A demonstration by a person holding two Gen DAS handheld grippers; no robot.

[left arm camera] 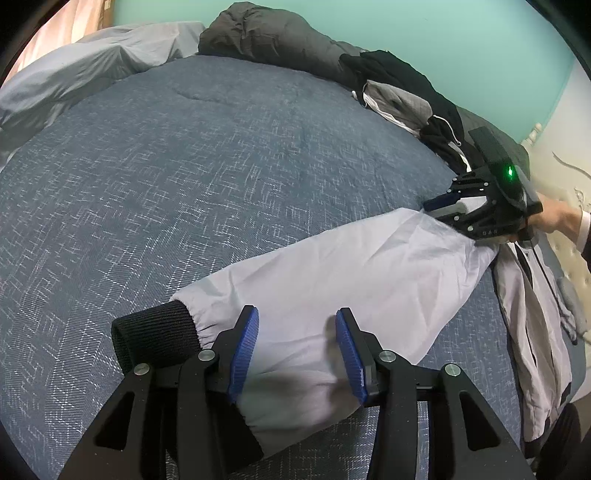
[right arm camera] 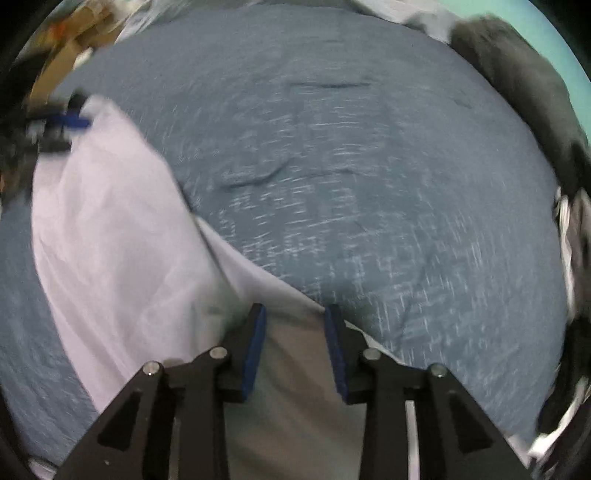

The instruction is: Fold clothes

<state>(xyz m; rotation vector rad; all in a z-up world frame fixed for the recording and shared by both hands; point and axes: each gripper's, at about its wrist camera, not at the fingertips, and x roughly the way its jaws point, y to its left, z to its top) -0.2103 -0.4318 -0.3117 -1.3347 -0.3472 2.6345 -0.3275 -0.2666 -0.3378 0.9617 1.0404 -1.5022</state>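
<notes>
A pale lilac-grey jacket lies on the blue bedcover (left arm camera: 184, 166). Its sleeve (left arm camera: 332, 277) stretches flat across the bed and ends in a black ribbed cuff (left arm camera: 159, 332); the jacket's body (left arm camera: 528, 314) hangs toward the bed's right edge. My left gripper (left arm camera: 297, 343) hovers open over the sleeve near the cuff, its blue pads apart and fabric below them. My right gripper (left arm camera: 439, 208) is at the sleeve's shoulder end. In the right wrist view, which is blurred, it (right arm camera: 295, 332) stands open over the jacket fabric (right arm camera: 110, 240) with nothing pinched.
A heap of black, grey and white clothes (left arm camera: 406, 96) lies along the bed's far right side, beside a dark grey padded bundle (left arm camera: 266, 33). A grey pillow (left arm camera: 92, 62) is at the far left. A person's hand (left arm camera: 554, 218) holds the right gripper.
</notes>
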